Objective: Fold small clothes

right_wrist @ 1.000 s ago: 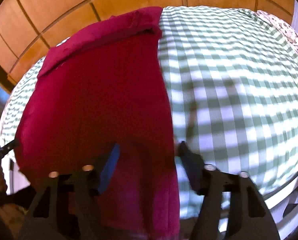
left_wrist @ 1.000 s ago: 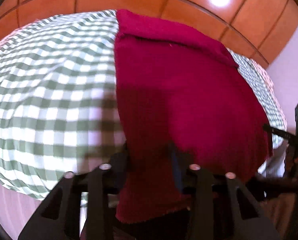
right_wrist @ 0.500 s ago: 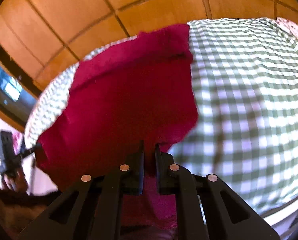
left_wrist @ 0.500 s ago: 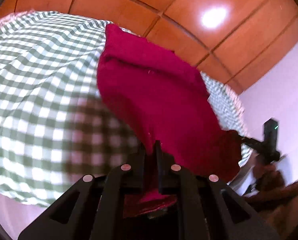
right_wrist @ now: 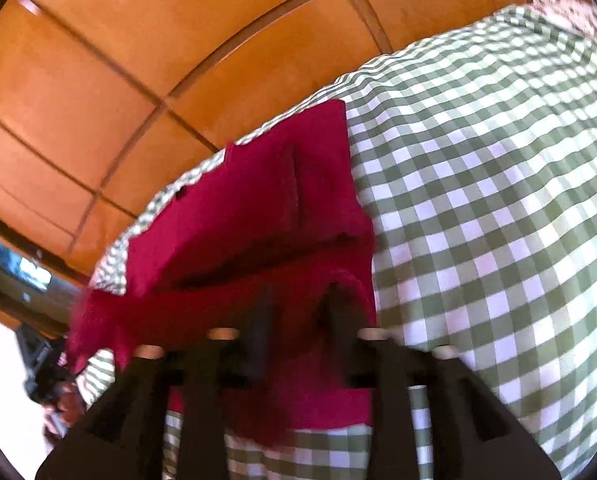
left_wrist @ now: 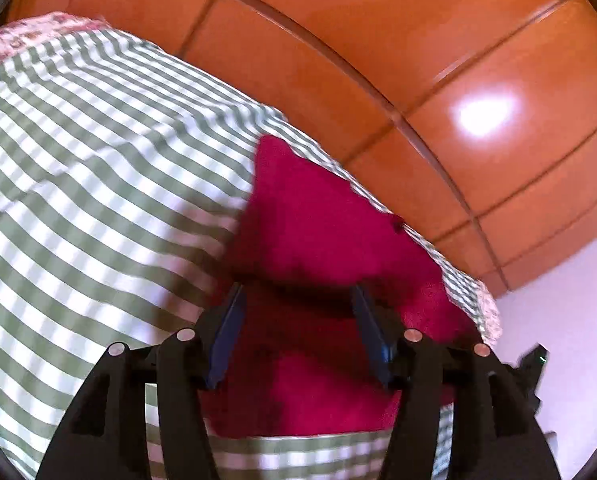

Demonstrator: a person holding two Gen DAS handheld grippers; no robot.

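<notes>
A dark red garment (left_wrist: 322, 220) lies folded over on itself on the green-checked cloth (left_wrist: 98, 200), near its far edge. My left gripper (left_wrist: 297, 292) hovers over the near fold. Its jaws are opening, the blue pads (left_wrist: 228, 332) stand apart, and the fabric lies below them, not pinched. In the right wrist view the same garment (right_wrist: 258, 208) shows a doubled layer with a lifted fold. My right gripper (right_wrist: 298, 308), blurred, is opening too, its fingers (right_wrist: 262, 320) apart over the red cloth's near right corner.
Orange floor tiles (left_wrist: 418, 60) lie beyond the checked cloth's (right_wrist: 498, 200) far edge. A white wall (left_wrist: 570, 300) is at the right. A dark screen (right_wrist: 22, 276) stands low at the left. The other gripper and a hand (right_wrist: 46, 376) show at the garment's left end.
Both grippers shut on the garment's near edge, carried it forward over the far part and have let go. The garment now lies doubled and shorter.
</notes>
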